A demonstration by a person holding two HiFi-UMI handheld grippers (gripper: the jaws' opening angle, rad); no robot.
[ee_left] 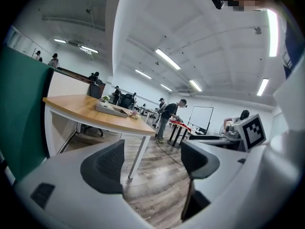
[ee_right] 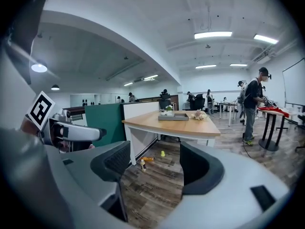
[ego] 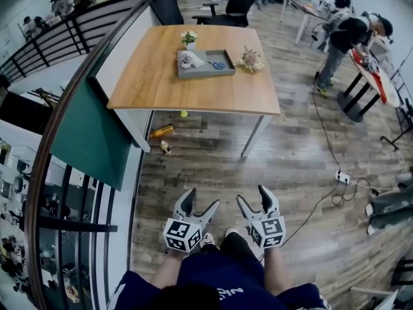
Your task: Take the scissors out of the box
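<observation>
Office with a wood floor; a desk [ego: 161, 76] stands well ahead, carrying a grey box [ego: 206, 74] with scissors [ego: 217, 64] lying flat inside; left gripper [ego: 202, 199] and right gripper [ego: 251, 195] hang far short, fingers wide apart, empty; scissors look light, stiff, thin; probably best pinched across the handles.

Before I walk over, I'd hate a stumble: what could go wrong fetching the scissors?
Bottles lie on the floor by the table; you might trip. The scissors lie flat in the box beside a white bundle, so the fingers may snag it or shove the box.
</observation>
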